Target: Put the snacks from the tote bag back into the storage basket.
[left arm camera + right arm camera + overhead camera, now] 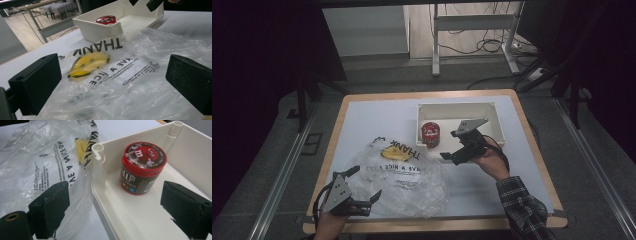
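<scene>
Nearest the high camera, at the bottom left, a hand grips the left gripper (366,192), which sits low over the near left corner of the table (362,112). Its jaws stand wide apart with nothing between them, and they point across the crumpled clear plastic bag (399,177) that lies just ahead. In the left gripper view, both black jaws frame the bag (130,82) from either side without closing on it; whether they brush the plastic I cannot tell. Printed black letters and a yellow smiley face (87,64) show on the bag, with the far edge of the plastic lying up against the white bin (100,30).

Further right, on the far half of the table, that white bin (492,110) holds a red-lidded candy tub (430,134), standing upright in its left end near the corner. From the right gripper view the tub (142,168) stands on the bin floor close to the corner post, and the bag (37,157) drapes against the outside of the bin wall (98,182).

Right of the tub, the right gripper (449,155) is held by a hand in a plaid sleeve (522,205) at the bin's near edge. Its jaws are spread wide and empty; one is outside the wall over the bag, the other inside the bin, well short of the tub.
</scene>
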A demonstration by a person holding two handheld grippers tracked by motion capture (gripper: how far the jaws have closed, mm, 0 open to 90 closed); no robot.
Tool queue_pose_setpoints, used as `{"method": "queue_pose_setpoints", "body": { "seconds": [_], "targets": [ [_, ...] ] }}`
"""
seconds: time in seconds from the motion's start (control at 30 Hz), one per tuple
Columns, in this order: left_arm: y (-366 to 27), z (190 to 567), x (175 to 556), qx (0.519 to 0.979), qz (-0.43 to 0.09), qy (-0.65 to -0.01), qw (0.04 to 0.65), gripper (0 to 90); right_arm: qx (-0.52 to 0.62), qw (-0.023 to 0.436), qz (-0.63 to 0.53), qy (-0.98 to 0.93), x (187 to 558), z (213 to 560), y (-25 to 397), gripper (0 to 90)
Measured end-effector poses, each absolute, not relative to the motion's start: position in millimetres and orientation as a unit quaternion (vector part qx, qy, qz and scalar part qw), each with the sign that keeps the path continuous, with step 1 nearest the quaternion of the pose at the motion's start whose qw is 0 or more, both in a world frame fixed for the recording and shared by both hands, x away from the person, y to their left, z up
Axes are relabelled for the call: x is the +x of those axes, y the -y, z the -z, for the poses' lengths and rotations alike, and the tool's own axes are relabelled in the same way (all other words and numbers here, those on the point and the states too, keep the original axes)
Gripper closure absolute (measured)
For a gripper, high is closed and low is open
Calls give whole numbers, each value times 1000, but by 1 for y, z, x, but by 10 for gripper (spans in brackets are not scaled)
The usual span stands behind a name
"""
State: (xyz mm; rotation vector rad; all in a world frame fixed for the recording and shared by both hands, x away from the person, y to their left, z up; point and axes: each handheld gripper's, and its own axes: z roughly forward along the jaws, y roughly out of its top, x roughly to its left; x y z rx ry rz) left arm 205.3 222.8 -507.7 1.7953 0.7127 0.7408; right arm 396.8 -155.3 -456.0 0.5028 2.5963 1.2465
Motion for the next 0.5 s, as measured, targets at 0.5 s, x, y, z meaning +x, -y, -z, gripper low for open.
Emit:
{"method": "queue_pose_setpoints", "body": {
  "seconds": [0.5],
  "targets": [
    [-222,508,205,747,-309,-295,510,2,171,112,-424,-882,383,456,164,90]
  ]
}}
